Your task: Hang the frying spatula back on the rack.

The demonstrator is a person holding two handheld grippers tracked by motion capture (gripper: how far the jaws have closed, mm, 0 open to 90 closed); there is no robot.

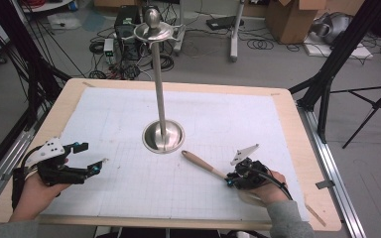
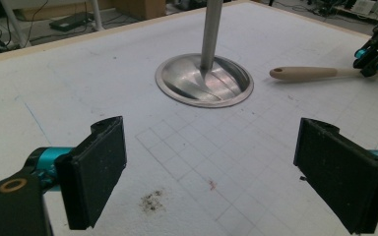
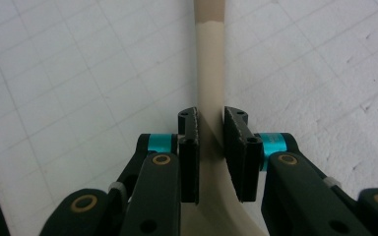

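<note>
A utensil [image 1: 198,161] with a wooden handle and a cream neck lies on the white gridded mat [image 1: 129,188], right of centre. My right gripper [image 1: 229,179] is shut on its cream neck [image 3: 210,73], one pad against each side, and the handle points away toward the metal stand. In the right gripper view the right gripper [image 3: 210,128] hides the wider end of the utensil. My left gripper [image 1: 93,154] rests at the left of the mat. It [image 2: 211,167] stands open wide with only bare mat between its pads. The left gripper view has the utensil [image 2: 302,73] and the right gripper [image 2: 371,59] far off.
A metal stand with a round dish base [image 1: 163,136] and a tall pole [image 1: 159,84] rises from the mat's centre, topped by a ring and a knob. Its base [image 2: 204,81] lies ahead of the left gripper. The wooden table edge [image 1: 297,119] frames the mat. Cables and tripods crowd the floor beyond.
</note>
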